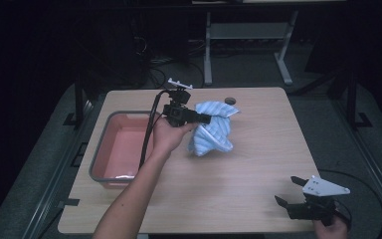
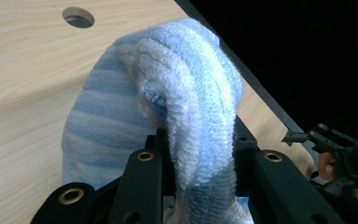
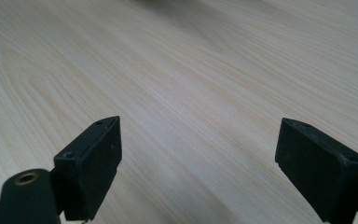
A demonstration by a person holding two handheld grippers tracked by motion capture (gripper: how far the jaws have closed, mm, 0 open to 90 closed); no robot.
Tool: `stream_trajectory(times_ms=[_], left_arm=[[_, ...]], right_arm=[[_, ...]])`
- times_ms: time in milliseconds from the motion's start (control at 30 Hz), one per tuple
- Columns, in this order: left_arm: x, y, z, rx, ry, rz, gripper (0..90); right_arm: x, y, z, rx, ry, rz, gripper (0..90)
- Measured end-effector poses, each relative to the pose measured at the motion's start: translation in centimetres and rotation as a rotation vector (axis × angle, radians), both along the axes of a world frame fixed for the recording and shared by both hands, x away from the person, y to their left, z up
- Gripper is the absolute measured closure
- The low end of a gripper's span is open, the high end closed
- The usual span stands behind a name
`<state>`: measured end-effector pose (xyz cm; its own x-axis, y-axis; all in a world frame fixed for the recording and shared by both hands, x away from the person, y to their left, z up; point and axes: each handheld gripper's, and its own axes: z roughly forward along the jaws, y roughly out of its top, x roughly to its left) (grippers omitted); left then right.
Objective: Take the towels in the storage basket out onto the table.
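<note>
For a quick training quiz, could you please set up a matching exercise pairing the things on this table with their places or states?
Things:
1. Blue-and-white striped terry towel
2. Red plastic tub with grey rim
3. Left gripper
4. Right gripper
5. Round hole in the wooden tabletop

States:
A. jaws wide apart above bare wood
B. at the table's left side
C. pinched and lifted into a bunch
D. shut on cloth
E. near the far edge

Pairs: 1-C, 2-B, 3-D, 4-A, 5-E

The towel is looped terry cloth, fuzzy and matt, in pale blue and white stripes. The tabletop is light wood-grain laminate, smooth with a faint sheen, and the basin by its left edge looks like smooth pink plastic with a grey rim. Both claws are matt black plastic with small brass-coloured eyelets.
</note>
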<state>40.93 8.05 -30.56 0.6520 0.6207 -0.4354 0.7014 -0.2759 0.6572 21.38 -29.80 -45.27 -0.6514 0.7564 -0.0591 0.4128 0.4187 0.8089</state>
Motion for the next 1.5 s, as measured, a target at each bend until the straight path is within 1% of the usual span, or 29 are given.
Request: stream_trajectory(times_ms=[133,200,267,300,333,367,400,500,533,667,900,967,1000,1067,1133,1167,1200,1300,1333,1400,1500], left_arm=[[0.1,-0.6,-0.6,0.002,0.009,-0.006,71.4],[0.2,-1.3,-1.4,-0.004,0.021,-0.007,71.4],[0.3,-1.7,-2.0,0.008,0.029,-0.014,71.4],[0.3,-1.9,-2.3,0.008,0.031,-0.015,71.4],[0.3,-1.9,-2.3,0.008,0.031,-0.015,71.4],[0.4,-2.4,-2.8,0.011,0.039,-0.02,71.4],[0.4,-2.4,-2.8,0.011,0.039,-0.02,71.4],[0.5,-2.9,-3.7,0.018,0.047,-0.017,71.3],[0.6,-3.3,-4.2,0.036,0.05,-0.02,71.3],[0.8,-4.0,-5.2,0.064,0.061,-0.029,71.2],[0.9,-5.0,-6.5,0.095,0.062,-0.021,70.8],[0.9,-5.1,-6.8,0.094,0.069,-0.017,70.8],[0.8,-5.3,-7.3,0.102,0.077,-0.011,70.8],[0.8,-5.4,-7.8,0.118,0.081,-0.01,70.5],[0.8,-5.4,-8.0,0.12,0.078,-0.01,70.1],[0.8,-5.5,-8.4,0.111,0.086,-0.006,70.1],[0.8,-5.5,-8.4,0.111,0.086,-0.006,70.1],[0.8,-5.8,-8.8,0.118,0.095,-0.006,69.7],[0.7,-6.0,-9.0,0.123,0.096,-0.013,69.2],[0.7,-6.2,-9.2,0.13,0.103,-0.016,67.9],[0.7,-6.4,-9.4,0.135,0.101,-0.019,67.9]], right_arm=[[0.0,-0.2,0.0,0.0,-0.009,0.003,14.0],[0.0,-0.1,0.0,0.001,-0.007,0.001,14.0],[0.0,-0.1,0.1,0.003,-0.008,0.002,14.0],[0.0,-0.1,0.1,0.003,-0.007,0.003,14.0],[0.0,-0.1,0.1,0.003,-0.007,0.003,14.0],[0.0,0.0,0.1,0.003,-0.007,0.002,14.0],[0.0,0.0,0.1,0.003,-0.007,0.002,14.0],[-0.1,0.0,0.1,0.006,-0.007,0.0,14.0],[-0.1,-0.1,0.1,0.006,-0.008,-0.001,14.0],[-0.2,-0.1,0.1,0.011,-0.007,-0.005,14.0],[-0.1,-0.1,0.1,0.008,-0.017,0.001,14.0],[-0.1,-0.1,0.1,0.009,-0.011,-0.001,14.0],[-0.1,-0.1,0.1,0.012,-0.011,-0.002,14.0],[-0.1,-0.2,0.1,0.013,-0.007,-0.004,14.0],[-0.2,-0.2,0.2,0.01,-0.009,-0.005,13.9],[-0.2,-0.2,0.2,0.01,-0.01,-0.004,13.9],[-0.2,-0.2,0.2,0.01,-0.01,-0.004,13.9],[-0.2,-0.1,0.1,0.012,-0.006,-0.003,14.0],[-0.2,-0.1,0.2,0.009,-0.013,-0.001,13.9],[-0.2,0.0,0.2,0.009,-0.013,0.001,14.0],[-0.2,-0.1,0.1,0.009,-0.01,-0.001,14.0]])
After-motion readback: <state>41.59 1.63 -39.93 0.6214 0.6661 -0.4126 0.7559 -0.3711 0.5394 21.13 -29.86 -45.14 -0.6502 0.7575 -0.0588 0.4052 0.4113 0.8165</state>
